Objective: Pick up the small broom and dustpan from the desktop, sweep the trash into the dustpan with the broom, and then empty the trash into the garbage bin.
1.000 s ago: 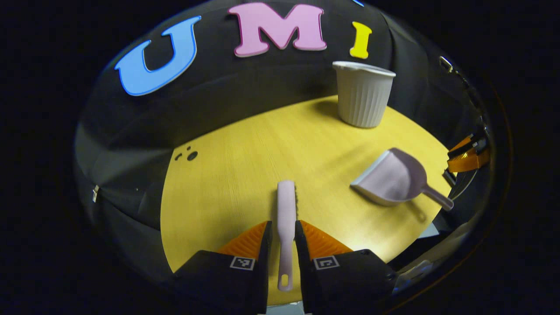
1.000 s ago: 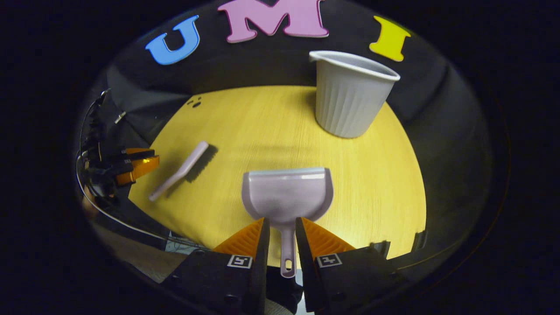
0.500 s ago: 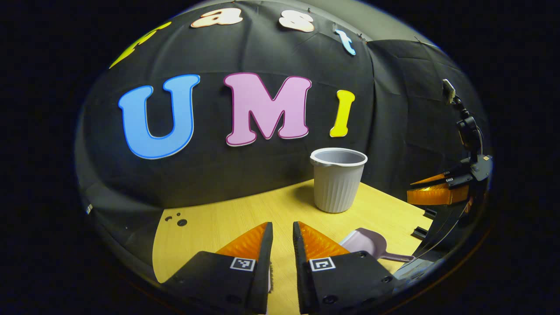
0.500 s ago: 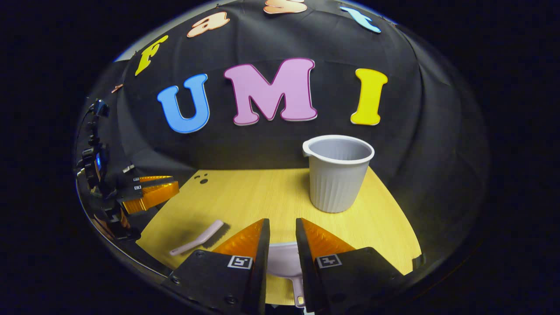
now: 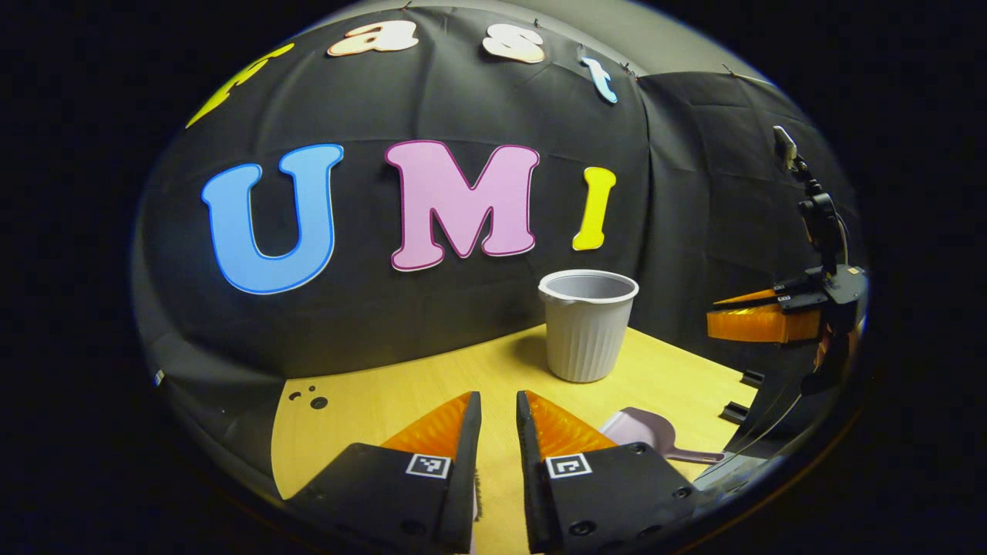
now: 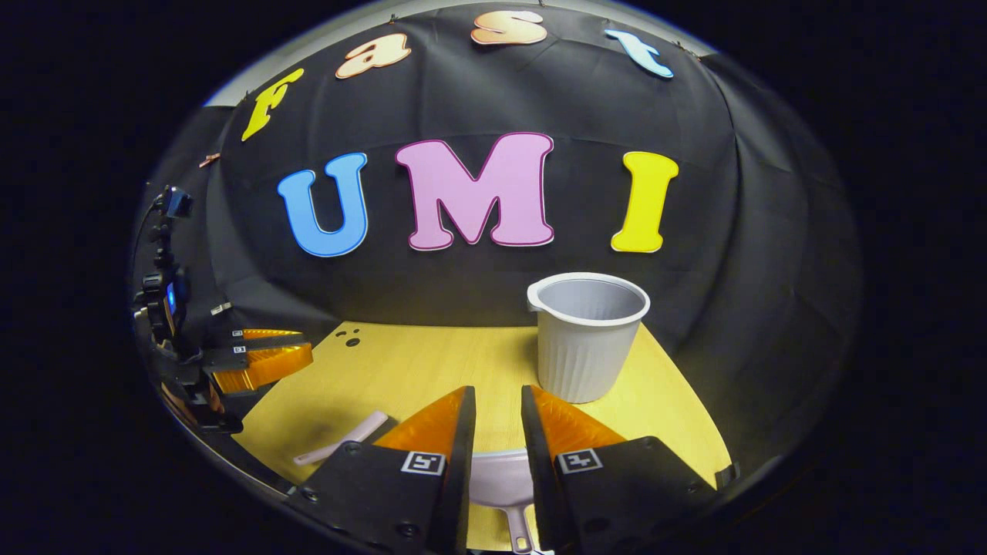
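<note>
Going left to right in the left gripper view: the trash specks (image 5: 312, 400) sit on the yellow desktop (image 5: 401, 401) at about 8 o'clock, the left gripper (image 5: 498, 432) is at 6 with its fingers released, a narrow gap between them and nothing pinched. A sliver of broom bristles (image 5: 477, 493) peeks through that gap, way down low. The garbage bin (image 5: 587, 325) stands upright at about 3 o'clock, the dustpan (image 5: 646, 433) lies flat at 4, and the other gripper hovers at the 3 o'clock edge.

The right gripper view gives what that one can't: the whole broom (image 6: 341, 447) lying flat at 7 o'clock, just right of the left gripper over there. The right gripper (image 6: 498, 432) at 6 is released too, the dustpan's pan and handle visible low between its fingers, not clamped. The bin stands at about 4 o'clock here.
</note>
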### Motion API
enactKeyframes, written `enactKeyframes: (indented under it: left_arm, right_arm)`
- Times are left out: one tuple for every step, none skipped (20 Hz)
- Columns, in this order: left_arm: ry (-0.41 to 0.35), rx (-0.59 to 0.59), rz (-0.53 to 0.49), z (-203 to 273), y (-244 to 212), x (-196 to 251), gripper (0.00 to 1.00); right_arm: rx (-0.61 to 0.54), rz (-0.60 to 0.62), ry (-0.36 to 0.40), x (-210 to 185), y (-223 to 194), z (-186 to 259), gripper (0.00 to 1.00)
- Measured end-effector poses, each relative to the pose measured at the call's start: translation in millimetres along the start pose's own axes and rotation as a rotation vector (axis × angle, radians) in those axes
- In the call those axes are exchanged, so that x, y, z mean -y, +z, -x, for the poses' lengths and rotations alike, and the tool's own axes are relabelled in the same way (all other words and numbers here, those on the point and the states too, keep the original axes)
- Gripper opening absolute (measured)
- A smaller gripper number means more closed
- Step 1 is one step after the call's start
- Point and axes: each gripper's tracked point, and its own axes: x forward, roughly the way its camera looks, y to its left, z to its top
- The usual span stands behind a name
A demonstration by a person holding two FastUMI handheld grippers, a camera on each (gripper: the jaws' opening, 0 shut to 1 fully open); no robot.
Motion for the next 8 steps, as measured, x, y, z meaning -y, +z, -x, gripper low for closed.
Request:
enactKeyframes:
  left_arm:
    - [0.001,0.001,0.002,-1.3,1.1,-0.4,0.30]
    - [0.001,0.008,0.004,-3.2,2.0,-0.7,0.31]
    - [0.003,0.013,0.002,-4.0,3.5,-1.1,0.31]
    - [0.006,0.018,-0.003,-4.0,3.7,-1.8,0.31]
    - [0.010,0.023,-0.008,-3.7,5.6,-2.7,0.31]
    - [0.019,0.028,-0.013,-2.3,6.2,-4.8,0.31]
    - [0.028,0.029,-0.016,-1.8,7.3,-6.4,0.31]
    - [0.039,0.024,-0.020,0.3,5.7,-6.7,0.31]
  right_arm:
    - [-0.003,-0.006,0.000,-0.2,0.6,0.2,0.38]
    - [-0.001,-0.012,0.006,-1.0,1.5,0.3,0.38]
    - [-0.002,-0.013,0.004,0.0,1.7,0.7,0.38]
    - [-0.005,-0.007,0.011,0.1,2.0,1.1,0.38]
    - [-0.006,0.005,0.014,1.0,2.3,0.3,0.37]
    - [-0.009,0.018,0.022,1.4,2.8,-0.3,0.38]
    - [-0.011,0.026,0.029,2.6,3.6,-1.2,0.38]
    - [-0.010,0.029,0.037,3.6,4.3,-1.9,0.38]
